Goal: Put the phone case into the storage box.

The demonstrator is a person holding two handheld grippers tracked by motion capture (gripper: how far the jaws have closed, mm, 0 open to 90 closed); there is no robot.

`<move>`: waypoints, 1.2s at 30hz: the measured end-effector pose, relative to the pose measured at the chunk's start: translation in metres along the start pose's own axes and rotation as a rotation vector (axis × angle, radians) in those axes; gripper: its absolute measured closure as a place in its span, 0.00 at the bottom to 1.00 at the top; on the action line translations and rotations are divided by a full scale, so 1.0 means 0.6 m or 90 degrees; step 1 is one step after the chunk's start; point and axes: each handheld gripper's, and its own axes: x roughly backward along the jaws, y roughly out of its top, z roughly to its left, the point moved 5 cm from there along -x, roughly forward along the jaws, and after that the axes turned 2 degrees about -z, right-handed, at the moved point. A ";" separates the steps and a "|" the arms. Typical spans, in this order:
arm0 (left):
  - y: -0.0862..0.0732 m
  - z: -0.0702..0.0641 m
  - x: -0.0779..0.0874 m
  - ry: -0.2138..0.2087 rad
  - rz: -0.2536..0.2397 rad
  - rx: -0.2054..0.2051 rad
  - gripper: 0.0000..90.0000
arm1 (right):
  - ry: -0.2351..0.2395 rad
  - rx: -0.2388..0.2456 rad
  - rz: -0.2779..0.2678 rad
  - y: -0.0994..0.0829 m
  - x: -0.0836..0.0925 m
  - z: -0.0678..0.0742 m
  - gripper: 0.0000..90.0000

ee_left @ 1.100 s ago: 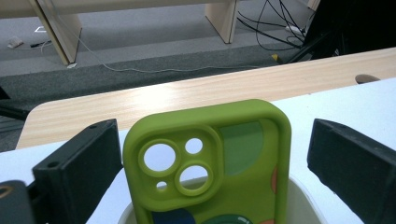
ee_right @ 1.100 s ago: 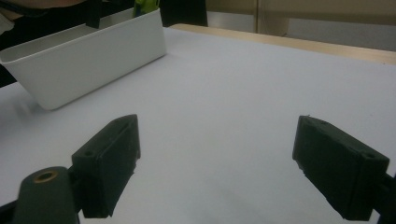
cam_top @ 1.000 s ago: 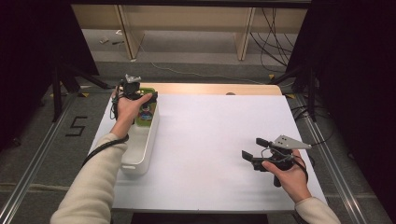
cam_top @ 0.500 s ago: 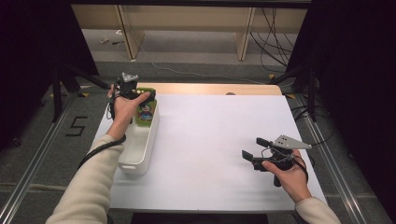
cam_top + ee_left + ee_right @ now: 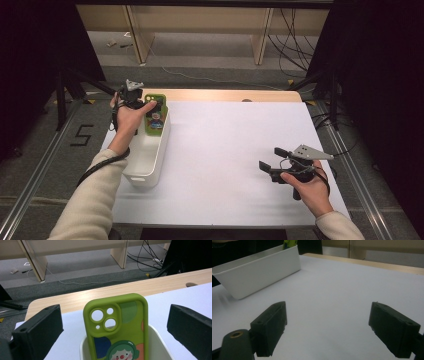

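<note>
A green phone case [image 5: 155,116] with a cartoon clown print stands upright in the far end of a white bin [image 5: 145,165]. My left gripper [image 5: 146,102] hovers at the case's top, open. In the left gripper view the case [image 5: 117,325] rises between the two wide-apart jaws of the left gripper [image 5: 115,331], and neither jaw touches it. My right gripper [image 5: 271,159] rests low over the white table [image 5: 225,140] at the front right, open with nothing in it. In the right gripper view the right gripper [image 5: 327,327] faces bare table, with the bin [image 5: 257,268] and the case's tip [image 5: 289,243] farther off.
A wooden strip [image 5: 225,95] runs along the table's far edge. Beyond it are a grey floor, wooden legs and loose cables [image 5: 295,30]. A metal rail [image 5: 40,165] and a floor mark "5" lie to the left of the table.
My left hand and its gripper have shifted slightly left and back at the bin's far end. The case stays standing in the bin. The right gripper has not moved.
</note>
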 end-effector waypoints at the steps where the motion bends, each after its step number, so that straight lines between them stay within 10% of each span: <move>1: 0.000 0.000 0.002 -0.001 -0.001 0.000 0.00 | 0.000 0.000 0.000 0.000 0.000 0.000 0.18; 36: -0.010 -0.036 0.072 -0.060 -0.023 -0.002 0.01 | -0.001 -0.003 -0.002 0.001 0.000 0.000 0.18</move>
